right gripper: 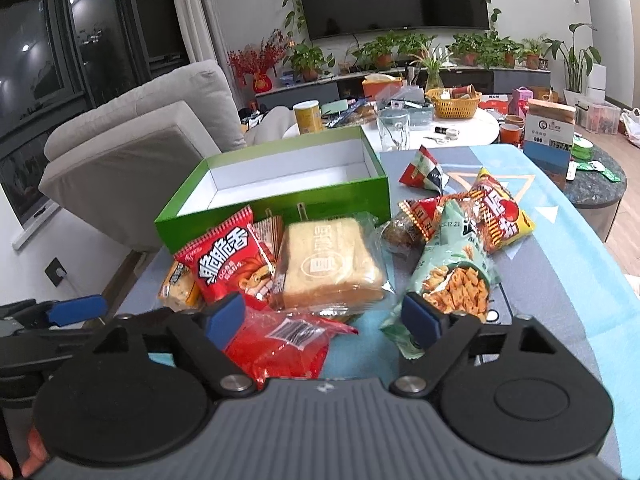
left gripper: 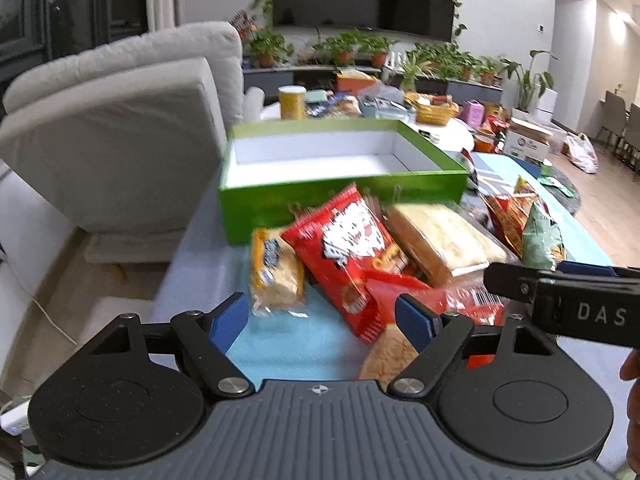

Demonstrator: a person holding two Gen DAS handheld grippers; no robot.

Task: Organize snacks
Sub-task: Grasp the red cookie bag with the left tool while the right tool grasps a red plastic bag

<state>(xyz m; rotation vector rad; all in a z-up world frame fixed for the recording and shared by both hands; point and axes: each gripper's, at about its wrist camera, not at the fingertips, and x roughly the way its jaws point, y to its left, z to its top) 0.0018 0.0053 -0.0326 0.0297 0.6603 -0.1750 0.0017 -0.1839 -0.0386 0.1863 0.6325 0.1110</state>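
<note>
Both hand-held grippers, left hand-held gripper (left gripper: pixel 322 322) and right hand-held gripper (right gripper: pixel 323 318), hang wide open over the snack pile, holding nothing. Snacks lie on the bench (right gripper: pixel 576 280) just before the empty green box (right gripper: pixel 280 196). Bags look light, crinkly, slippery; pinch an edge. Soft bread (right gripper: pixel 328 264) squashes easily. Only the right view shows the green chip bag (right gripper: pixel 452 268) fully.

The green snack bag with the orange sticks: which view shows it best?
The right wrist view: the green snack bag lies whole and sharp by the bread. The left wrist view shows only a blurred part at the right.
</note>
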